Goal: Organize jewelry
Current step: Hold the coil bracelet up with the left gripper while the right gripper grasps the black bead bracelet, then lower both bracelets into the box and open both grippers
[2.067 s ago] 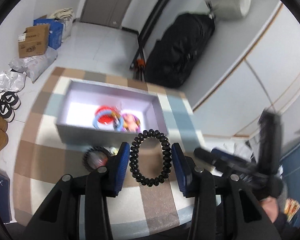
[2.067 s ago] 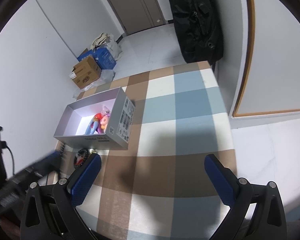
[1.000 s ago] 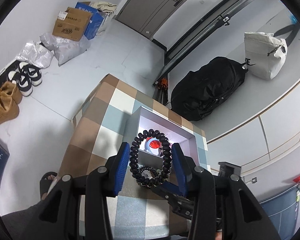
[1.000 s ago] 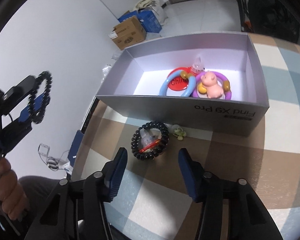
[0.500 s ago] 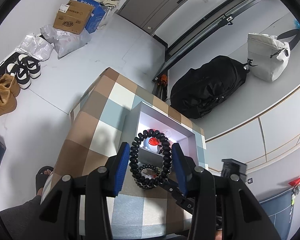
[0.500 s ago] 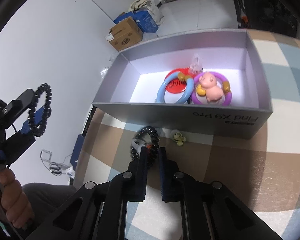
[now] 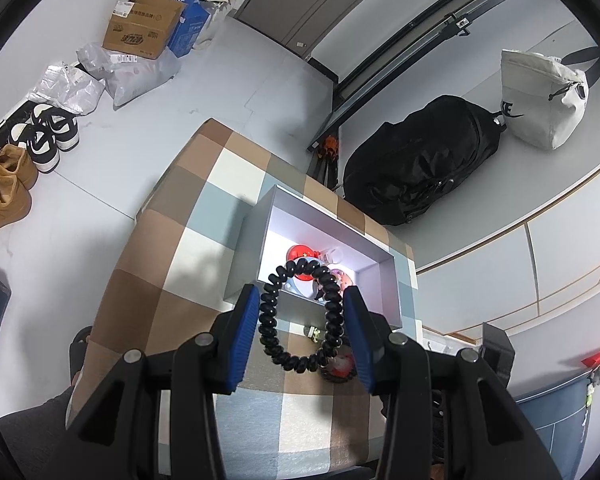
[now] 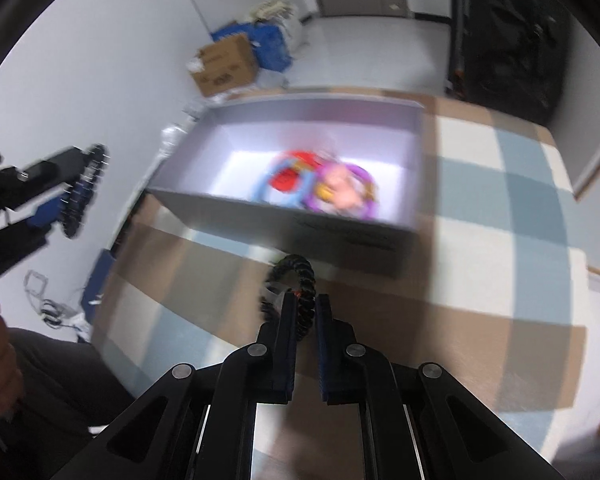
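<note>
Left gripper (image 7: pixel 300 322) is partly open with the black spiral bracelet (image 7: pixel 302 316) stretched between its fingers, up over the worktop's (image 7: pixel 172 280) near edge. Right gripper (image 8: pixel 302 312) is nearly closed, pinching the beaded bracelet (image 8: pixel 296 280) just before the grey box (image 8: pixel 300 224). Both look light and springy, so grab the band itself.

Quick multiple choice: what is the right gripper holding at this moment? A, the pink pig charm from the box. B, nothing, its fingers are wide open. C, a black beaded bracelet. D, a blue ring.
C: in the right wrist view the right gripper is pinched shut on the black beaded bracelet, just in front of the grey box, though the frame is motion-blurred.
</note>
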The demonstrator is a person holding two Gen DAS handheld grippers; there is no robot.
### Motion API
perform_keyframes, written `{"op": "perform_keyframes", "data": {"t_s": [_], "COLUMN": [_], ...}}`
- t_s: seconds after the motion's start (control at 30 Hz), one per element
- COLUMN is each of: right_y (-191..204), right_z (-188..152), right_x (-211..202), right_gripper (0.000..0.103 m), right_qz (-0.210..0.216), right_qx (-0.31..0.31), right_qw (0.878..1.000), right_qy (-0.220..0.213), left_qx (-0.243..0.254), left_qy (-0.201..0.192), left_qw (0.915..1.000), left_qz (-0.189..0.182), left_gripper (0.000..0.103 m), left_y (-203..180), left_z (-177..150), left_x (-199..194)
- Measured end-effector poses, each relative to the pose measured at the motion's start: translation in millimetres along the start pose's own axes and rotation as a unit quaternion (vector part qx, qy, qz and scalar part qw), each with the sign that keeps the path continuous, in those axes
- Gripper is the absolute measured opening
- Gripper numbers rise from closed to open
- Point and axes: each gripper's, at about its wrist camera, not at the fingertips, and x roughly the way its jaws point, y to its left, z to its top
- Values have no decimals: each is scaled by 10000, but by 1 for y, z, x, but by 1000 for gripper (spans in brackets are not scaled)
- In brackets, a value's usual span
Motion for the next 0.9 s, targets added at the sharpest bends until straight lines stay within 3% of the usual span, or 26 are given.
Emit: {"op": "perform_keyframes", "data": {"t_s": [0.13,0.37,0.47,0.9], "right_y": [-5,-23,-20,-20], "right_z": [-6,-10,-11,0], "right_x": [-11,-54,-68,-84], "right_gripper": [7,8,8,8], "right_qz": [-499,569,747,1043], "right_qx": [-254,26,-55,152], "right_qw": [9983,9950,9912,9838], "right_qy": [-139,-821,-1092,-1447], "left_qx": [29,164,229,638], "left_qy": [55,174,209,133], "left_qw": [10000,9997,9994,9977], "left_qz": [31,85,129,183], "left_gripper": [37,37,37,37], "left_y": [-4,-17,-23,-46], "left_z": [-1,-7,-10,-18], "left_x": [5,15,20,28]}}
